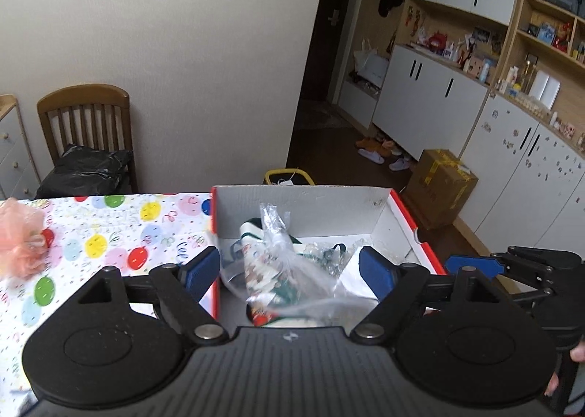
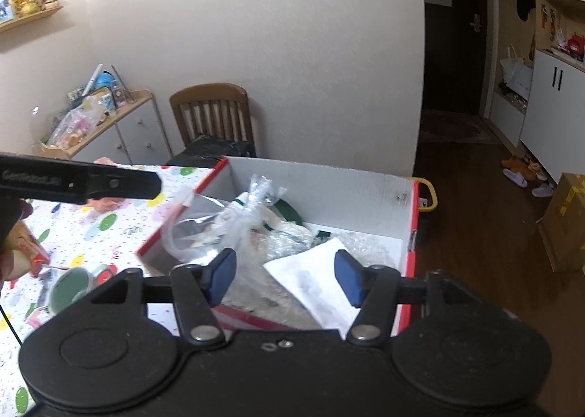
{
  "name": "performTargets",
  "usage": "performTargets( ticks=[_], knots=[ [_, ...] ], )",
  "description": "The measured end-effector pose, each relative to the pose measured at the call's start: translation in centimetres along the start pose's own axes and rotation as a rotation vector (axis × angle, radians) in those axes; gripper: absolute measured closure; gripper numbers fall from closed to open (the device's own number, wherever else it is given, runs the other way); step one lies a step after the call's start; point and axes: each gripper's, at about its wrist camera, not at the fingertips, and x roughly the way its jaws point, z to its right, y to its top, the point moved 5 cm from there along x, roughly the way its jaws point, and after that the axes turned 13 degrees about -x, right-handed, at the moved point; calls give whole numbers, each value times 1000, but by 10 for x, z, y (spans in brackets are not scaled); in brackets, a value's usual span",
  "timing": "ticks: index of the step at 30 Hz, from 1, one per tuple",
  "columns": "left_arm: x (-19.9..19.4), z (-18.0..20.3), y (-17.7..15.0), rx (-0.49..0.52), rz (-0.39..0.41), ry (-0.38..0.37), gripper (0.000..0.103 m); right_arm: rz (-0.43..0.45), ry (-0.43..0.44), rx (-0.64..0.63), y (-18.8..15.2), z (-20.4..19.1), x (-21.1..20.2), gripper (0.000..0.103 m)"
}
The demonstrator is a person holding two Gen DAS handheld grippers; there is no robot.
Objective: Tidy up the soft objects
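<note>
Room: plain wall behind, a wooden chair (image 1: 86,124) with a black bag on its seat, white cabinets off to the right, dark wood floor
Surface: balloon-print cloth (image 1: 109,234) covers it, and the red-edged white box (image 1: 303,205) sits at its right end, open on top
Box contents: a clear plastic bag (image 1: 285,263) with a knotted top stands up in the middle, holding something white, green and red; bubble wrap (image 2: 362,245) and a white paper sheet (image 2: 318,285) lie beside it
Left claw (image 1: 298,270): wide apart, empty, poised over the near edge of the box with the bag between its blue pads but not touching
Right claw (image 2: 285,280): also spread, gripping nothing, hanging over the box's near right side above the paper
Loose item: a pink mesh pouf (image 1: 20,237) is still out on the cloth at far left, well apart from the box; more small clutter shows at the left in the right wrist view, too blurred to name
Step in hand: looks like a placement into the box just finishing, pouf likely next
How to do it well: lift the left claw straight up clear of the bag's knot, swing left, close softly on the pouf's middle
Watch for: snagging the plastic on a pad; the two claws are near each other at the box edge
</note>
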Motion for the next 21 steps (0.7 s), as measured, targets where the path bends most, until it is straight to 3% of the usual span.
performTargets(
  ticks=[2, 4, 8, 13, 21],
  knots=[
    [-16, -8, -2, -15, 12, -4, 18, 7, 14, -11, 1, -9, -6, 41],
    [-31, -19, -6, -36, 20, -6, 18, 17, 31, -22, 3, -18, -11, 34],
    [-59, -45, -13, -85, 27, 5, 3, 36, 73, -57, 9, -43, -18, 27],
    [-93, -84, -22, -133, 69, 32, 2, 52, 120, -79, 18, -74, -21, 22],
    [-125, -153, -39, -180, 111, 99, 0, 55, 153, -128, 32, -126, -16, 6]
  ],
)
